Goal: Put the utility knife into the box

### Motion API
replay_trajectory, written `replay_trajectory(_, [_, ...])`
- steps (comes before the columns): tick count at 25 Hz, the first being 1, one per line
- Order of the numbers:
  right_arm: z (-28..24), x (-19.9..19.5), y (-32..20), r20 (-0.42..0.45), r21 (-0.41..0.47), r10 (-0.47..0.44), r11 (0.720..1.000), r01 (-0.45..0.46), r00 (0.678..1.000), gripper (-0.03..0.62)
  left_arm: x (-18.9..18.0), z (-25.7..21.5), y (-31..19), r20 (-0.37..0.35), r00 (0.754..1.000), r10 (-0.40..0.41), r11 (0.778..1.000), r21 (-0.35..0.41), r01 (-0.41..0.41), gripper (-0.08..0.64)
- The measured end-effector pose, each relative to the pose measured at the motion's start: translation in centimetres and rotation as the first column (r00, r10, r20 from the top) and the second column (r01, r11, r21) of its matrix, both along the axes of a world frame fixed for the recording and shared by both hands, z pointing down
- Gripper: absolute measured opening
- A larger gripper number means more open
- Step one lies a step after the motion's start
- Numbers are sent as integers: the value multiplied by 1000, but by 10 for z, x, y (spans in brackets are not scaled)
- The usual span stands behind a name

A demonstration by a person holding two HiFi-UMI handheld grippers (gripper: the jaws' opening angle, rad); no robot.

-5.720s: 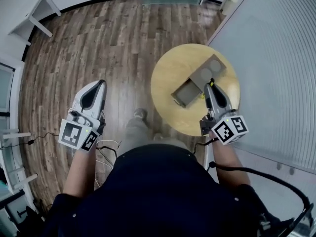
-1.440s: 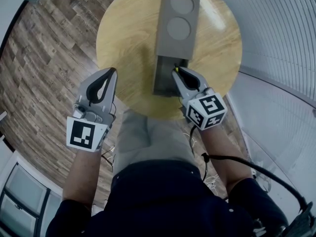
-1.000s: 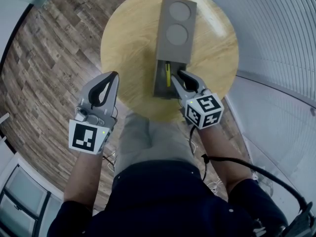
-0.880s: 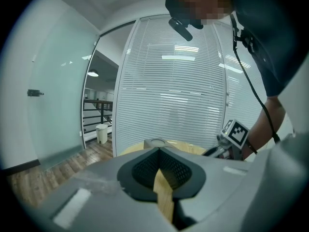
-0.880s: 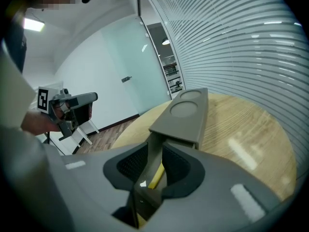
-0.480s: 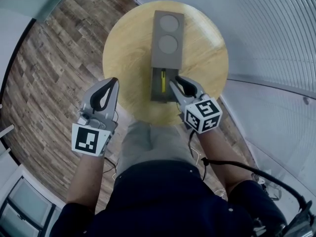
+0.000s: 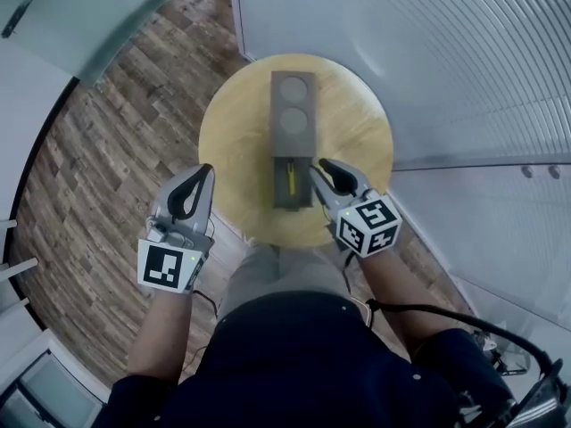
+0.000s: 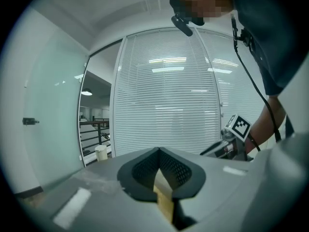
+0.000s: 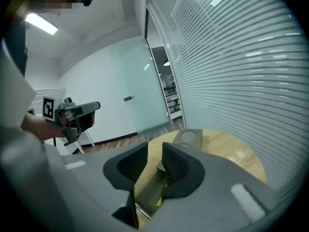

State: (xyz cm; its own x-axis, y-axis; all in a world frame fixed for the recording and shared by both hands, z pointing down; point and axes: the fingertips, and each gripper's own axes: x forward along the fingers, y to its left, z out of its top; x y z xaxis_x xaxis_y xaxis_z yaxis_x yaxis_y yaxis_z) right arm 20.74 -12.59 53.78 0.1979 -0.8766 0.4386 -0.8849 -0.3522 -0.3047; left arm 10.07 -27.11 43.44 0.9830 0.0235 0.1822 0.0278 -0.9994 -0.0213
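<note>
A long grey box [image 7: 293,105] with two round recesses in its top lies on the round wooden table [image 7: 236,141]. Its open tray end faces me, and the yellow utility knife [image 7: 292,178] lies lengthwise inside it. My right gripper [image 7: 318,169] hovers just right of the tray, open, with nothing between its fingers. In the right gripper view the open jaws frame the tray [image 9: 150,190] and a sliver of the yellow knife [image 9: 166,182]. My left gripper [image 7: 194,192] is shut and empty, held off the table's left edge over the floor.
Wood plank floor [image 7: 107,132] surrounds the table. A slatted glass wall [image 7: 446,61] runs behind and to the right, close to the table. A cable [image 7: 446,315] trails from my right arm. Each gripper shows in the other's view.
My right gripper carried the knife over the tray, let go of it and drew back a little, open. The knife now lies in the tray. The left gripper stayed shut beside the table.
</note>
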Motion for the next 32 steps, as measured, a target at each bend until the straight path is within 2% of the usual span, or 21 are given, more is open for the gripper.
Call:
replay_trajectory(8, [-86, -9, 13, -101, 139, 7, 990, 7, 995, 100, -18, -46, 11, -51, 998, 31, 998, 57, -28, 2])
replay_trajectory(12, [-118, -8, 26, -161, 197, 29, 980, 3, 987, 98, -20, -68, 11, -87, 996, 3, 998, 57, 2, 2])
replay_trajectory(16, [-138, -10, 37, -197, 210, 65, 977, -23, 978, 41, -24, -98, 5, -102, 995, 4, 995, 99, 7, 2])
replay_trajectory(20, [-154, -16, 46, -203, 272, 73, 962, -16, 976, 11, -27, -124, 8, -168, 986, 11, 994, 113, 8, 2])
replay_trajectory(27, [-197, -20, 51, -328, 355, 94, 934, 31, 940, 8, -29, -128, 18, -182, 983, 7, 994, 107, 13, 2])
replay_trajectory(32, [-202, -14, 54, -332, 360, 115, 933, 13, 936, 8, -34, -133, 9, -185, 983, -22, 992, 116, 44, 2])
